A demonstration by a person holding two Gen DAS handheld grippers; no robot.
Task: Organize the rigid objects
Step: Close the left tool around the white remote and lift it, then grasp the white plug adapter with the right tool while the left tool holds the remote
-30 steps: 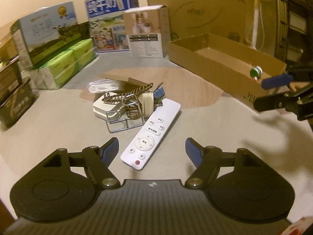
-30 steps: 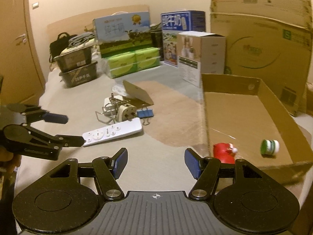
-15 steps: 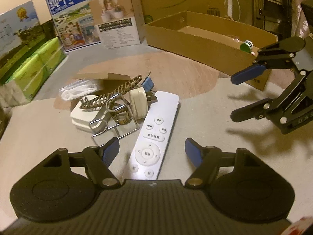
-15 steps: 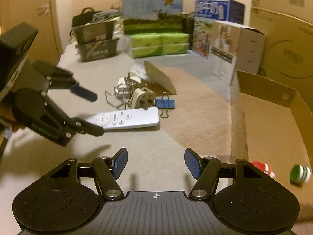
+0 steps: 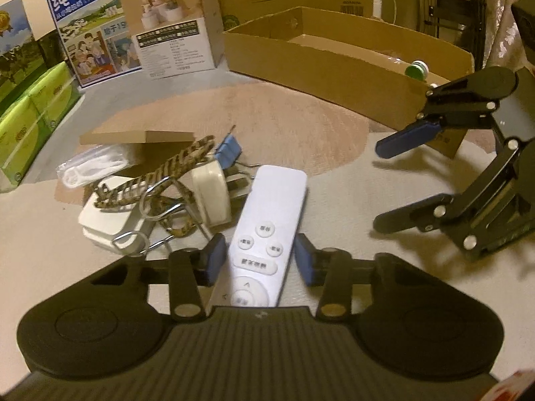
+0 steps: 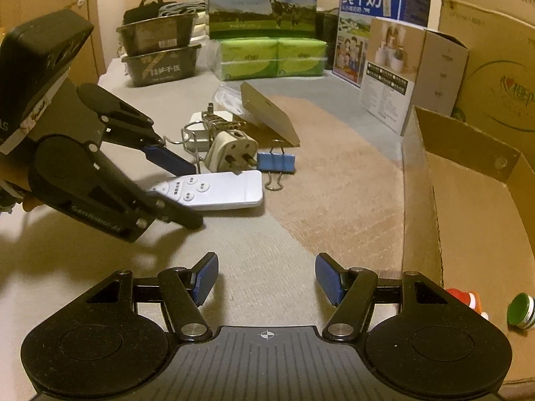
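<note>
A white remote control (image 5: 267, 230) lies on the grey cloth, and also shows in the right wrist view (image 6: 214, 189). My left gripper (image 5: 259, 259) straddles its button end, pads close on both sides; contact cannot be confirmed. It also shows in the right wrist view (image 6: 182, 193). My right gripper (image 6: 265, 280) is open and empty, hovering right of the remote, also seen from the left (image 5: 381, 185). A white plug adapter (image 5: 212, 197), blue binder clip (image 6: 276, 162), wire rack (image 5: 157, 214) and braided clip (image 5: 167, 173) are piled behind the remote.
An open cardboard tray (image 5: 337, 56) stands at the right, holding a green-capped bottle (image 6: 520, 310) and a red toy (image 6: 463, 297). Milk cartons (image 6: 262, 3), green tissue packs (image 6: 271, 58) and a white product box (image 5: 170, 23) line the back.
My left gripper moved forward over the remote and its jaws narrowed around it. My right gripper swung left, closer to the pile.
</note>
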